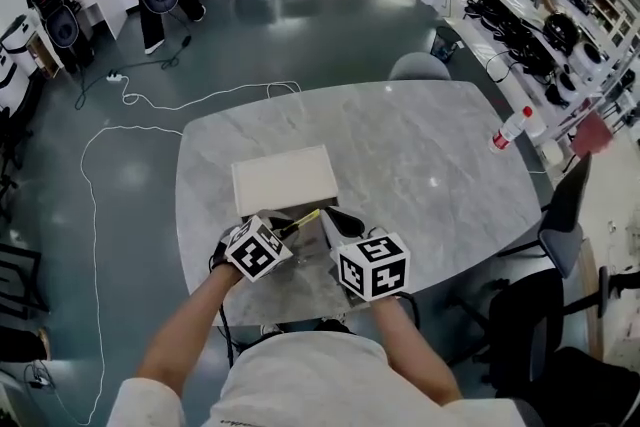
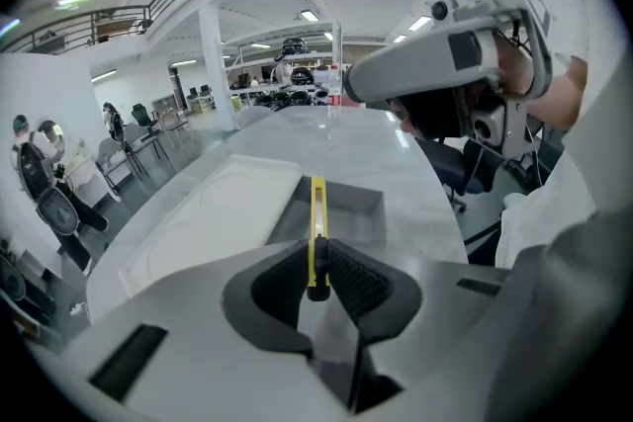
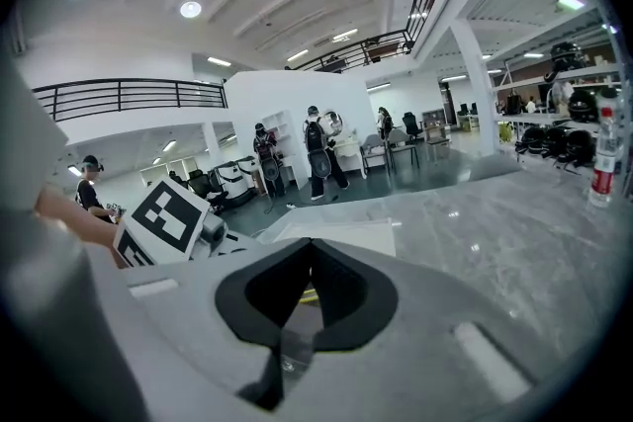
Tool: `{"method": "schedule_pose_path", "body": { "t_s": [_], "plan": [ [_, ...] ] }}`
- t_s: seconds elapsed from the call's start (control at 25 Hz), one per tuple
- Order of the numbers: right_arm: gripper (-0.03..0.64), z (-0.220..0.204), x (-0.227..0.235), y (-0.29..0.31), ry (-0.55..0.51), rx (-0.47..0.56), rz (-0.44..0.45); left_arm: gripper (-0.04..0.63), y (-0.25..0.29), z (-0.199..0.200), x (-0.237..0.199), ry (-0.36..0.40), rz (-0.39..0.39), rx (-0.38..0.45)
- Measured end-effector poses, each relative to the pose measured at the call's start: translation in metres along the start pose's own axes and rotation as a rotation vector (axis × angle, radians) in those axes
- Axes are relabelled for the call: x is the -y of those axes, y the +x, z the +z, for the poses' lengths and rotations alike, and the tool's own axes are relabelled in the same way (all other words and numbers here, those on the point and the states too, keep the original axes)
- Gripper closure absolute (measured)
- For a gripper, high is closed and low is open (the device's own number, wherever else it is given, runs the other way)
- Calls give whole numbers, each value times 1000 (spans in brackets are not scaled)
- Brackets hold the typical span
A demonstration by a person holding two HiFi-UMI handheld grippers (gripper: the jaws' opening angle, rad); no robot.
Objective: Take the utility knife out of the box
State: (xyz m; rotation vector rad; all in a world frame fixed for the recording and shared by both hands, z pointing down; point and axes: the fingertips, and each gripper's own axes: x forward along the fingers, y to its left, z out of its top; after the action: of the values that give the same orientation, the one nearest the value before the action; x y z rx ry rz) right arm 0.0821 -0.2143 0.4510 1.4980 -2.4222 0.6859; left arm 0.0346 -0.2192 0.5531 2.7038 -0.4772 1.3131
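Note:
My left gripper [image 2: 318,250] is shut on a yellow utility knife [image 2: 317,212], which points forward from between the pads. It hangs just above an open grey box [image 2: 348,214] on the marble table [image 1: 420,165]. A flat white lid [image 1: 285,179] lies beyond the box and to its left. In the head view the knife [image 1: 300,222] sticks out of the left gripper [image 1: 282,231] near the table's front edge. My right gripper [image 1: 342,223] sits close beside it, on the right. In the right gripper view its jaws [image 3: 312,252] are shut with nothing between them.
A plastic bottle [image 1: 512,128] with a red cap stands at the table's right edge. Chairs [image 1: 560,215] stand around the table. Cables [image 1: 110,130] trail over the floor to the left. People with equipment stand far off at the back.

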Motion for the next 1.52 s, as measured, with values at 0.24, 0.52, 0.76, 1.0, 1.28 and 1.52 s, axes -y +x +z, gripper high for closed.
{"method": "schedule_pose_path", "body": {
  "t_s": [0.24,0.52,0.76,1.0,1.28,1.52],
  "plan": [
    [612,6,-18,-1,0,36,-29,535,-33,5,-13,-12,54,104],
    [612,3,-43,-1,5,71,-52,535,-73,2,-22,-81,109,228],
    [612,0,-70,-4,5,92,-68,535,-109,-5,-25,-132,152,324],
    [612,0,-87,-7,-1,114,-90,535,-138,-6,-26,-193,181,436],
    [612,-1,-100,-13,-1,141,-121,535,-166,-15,-31,-295,220,552],
    [612,3,-110,-14,-3,165,-138,535,-181,-27,-36,-347,256,614]
  ]
}}
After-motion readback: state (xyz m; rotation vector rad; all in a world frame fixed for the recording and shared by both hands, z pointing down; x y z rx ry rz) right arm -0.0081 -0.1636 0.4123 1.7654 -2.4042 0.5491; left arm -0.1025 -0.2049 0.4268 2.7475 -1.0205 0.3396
